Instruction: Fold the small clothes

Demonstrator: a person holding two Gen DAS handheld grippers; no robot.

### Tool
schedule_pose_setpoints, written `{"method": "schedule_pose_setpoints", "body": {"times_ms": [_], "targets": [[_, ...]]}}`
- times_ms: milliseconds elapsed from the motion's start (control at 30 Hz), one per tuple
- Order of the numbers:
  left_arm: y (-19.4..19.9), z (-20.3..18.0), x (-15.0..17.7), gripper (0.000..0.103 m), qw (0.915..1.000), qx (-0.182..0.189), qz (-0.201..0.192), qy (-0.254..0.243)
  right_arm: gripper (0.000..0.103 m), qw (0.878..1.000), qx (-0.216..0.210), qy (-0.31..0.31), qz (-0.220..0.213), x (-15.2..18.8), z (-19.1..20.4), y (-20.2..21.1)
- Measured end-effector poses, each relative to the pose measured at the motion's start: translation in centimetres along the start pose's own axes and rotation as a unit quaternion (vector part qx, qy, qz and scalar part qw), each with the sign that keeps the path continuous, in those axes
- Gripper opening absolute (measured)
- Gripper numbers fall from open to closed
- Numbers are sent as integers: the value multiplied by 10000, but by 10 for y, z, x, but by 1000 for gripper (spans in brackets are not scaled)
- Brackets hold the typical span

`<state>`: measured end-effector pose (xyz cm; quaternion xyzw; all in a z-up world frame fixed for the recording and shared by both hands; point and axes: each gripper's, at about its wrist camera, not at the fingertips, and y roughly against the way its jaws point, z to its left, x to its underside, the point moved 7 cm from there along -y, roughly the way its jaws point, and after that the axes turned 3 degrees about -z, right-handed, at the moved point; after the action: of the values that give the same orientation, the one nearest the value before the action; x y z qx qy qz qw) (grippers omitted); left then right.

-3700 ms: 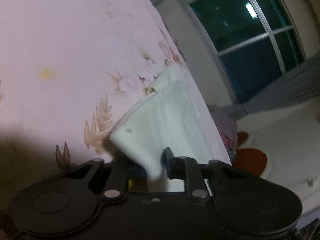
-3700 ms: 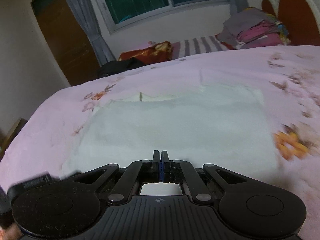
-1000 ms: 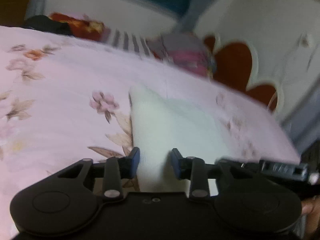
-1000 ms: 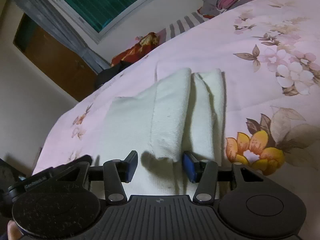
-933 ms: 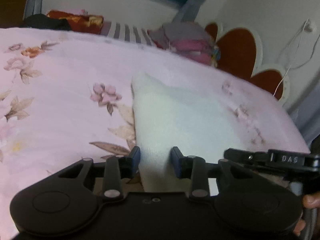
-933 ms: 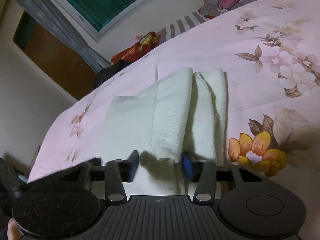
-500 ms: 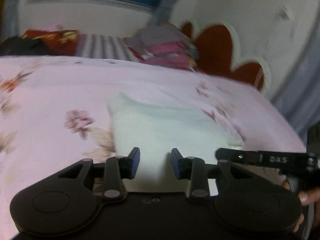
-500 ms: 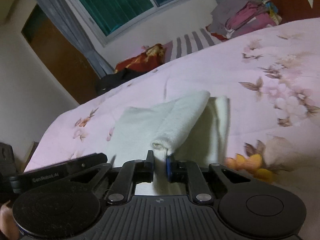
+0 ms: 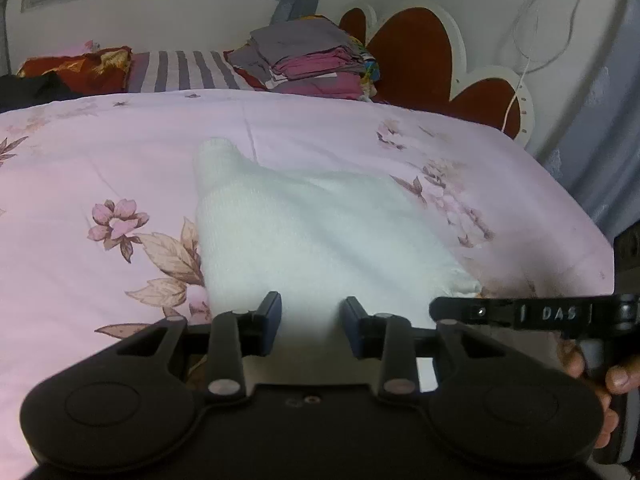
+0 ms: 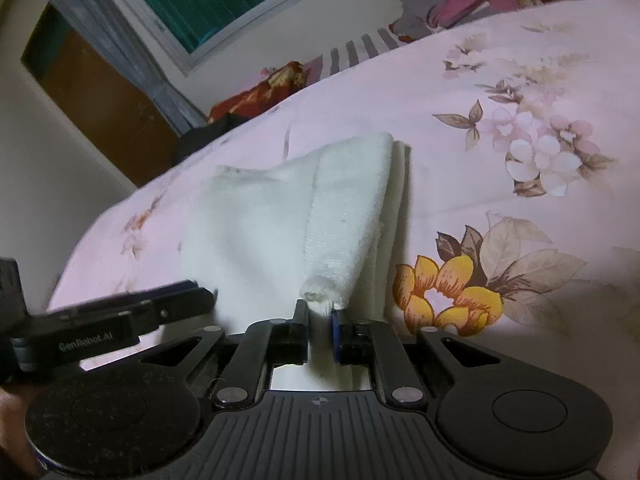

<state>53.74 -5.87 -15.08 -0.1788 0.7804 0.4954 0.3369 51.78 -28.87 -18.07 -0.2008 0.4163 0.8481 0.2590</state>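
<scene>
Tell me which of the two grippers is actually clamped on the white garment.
The right gripper: its jaws pinch a rolled corner of the white garment. The left gripper has its jaws spread apart, with the cloth merely lying between them on the pink floral bedspread.

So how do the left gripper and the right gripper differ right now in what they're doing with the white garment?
The left gripper is open, its jaws wide apart, while the right gripper is shut. The left grips nothing, with the white garment lying flat between its fingers; the right pinches a rolled edge of the garment. Both sit at the near edge of the same cloth on the pink floral bedspread.
</scene>
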Motion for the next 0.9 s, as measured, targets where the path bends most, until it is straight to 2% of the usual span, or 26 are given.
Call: {"method": "schedule_pose_setpoints", "body": {"times_ms": [33,100,167,267,333,367,400,433,467,500,533,633,733,833,900], "targets": [[6,-1,-7,33,9998,125,-169,0,13,9999,-12,-101,-133,-5,-2,6],[12,5,-17,33,9987,225,-464,32,52,9982,186,-57,-568,-21,-4,24],[3,19,-25,33,9990,72,-424,74,53,9967,147,-154,-783,-39,-8,28],[-8,37,-31,31,9982,131,-443,380,52,9972,161,-318,-650,-65,-15,5],[-8,43,-34,30,9974,141,-539,455,52,9978,195,-329,-549,-77,-18,-14],[-8,44,-35,30,9971,153,-594,461,48,9982,139,-377,-453,-80,-20,-24],[-8,44,-35,30,9969,187,-622,453,37,9985,131,-360,-392,-81,-20,-31],[-11,44,-36,30,9968,234,-621,445,32,9990,165,-286,-296,-81,-20,-39],[-14,44,-36,30,9968,275,-602,442,23,9993,228,-210,-214,-81,-21,-45],[-17,45,-37,30,9970,309,-557,433,11,9994,256,-130,-171,-80,-21,-49],[-23,45,-36,30,9975,337,-459,408,6,9995,255,-52,-155,-79,-21,-50],[-40,45,-34,30,9977,439,-360,369,6,9979,481,309,-297,-74,-27,-44],[-52,46,-41,30,9959,620,-336,571,6,9958,714,530,-201,-63,-35,-50],[-45,44,-52,30,9962,618,-321,520,6,9951,761,583,-250,-66,-32,-47],[-39,46,-62,30,9961,596,-459,466,6,9919,843,692,-651,-78,-24,-33]]}}
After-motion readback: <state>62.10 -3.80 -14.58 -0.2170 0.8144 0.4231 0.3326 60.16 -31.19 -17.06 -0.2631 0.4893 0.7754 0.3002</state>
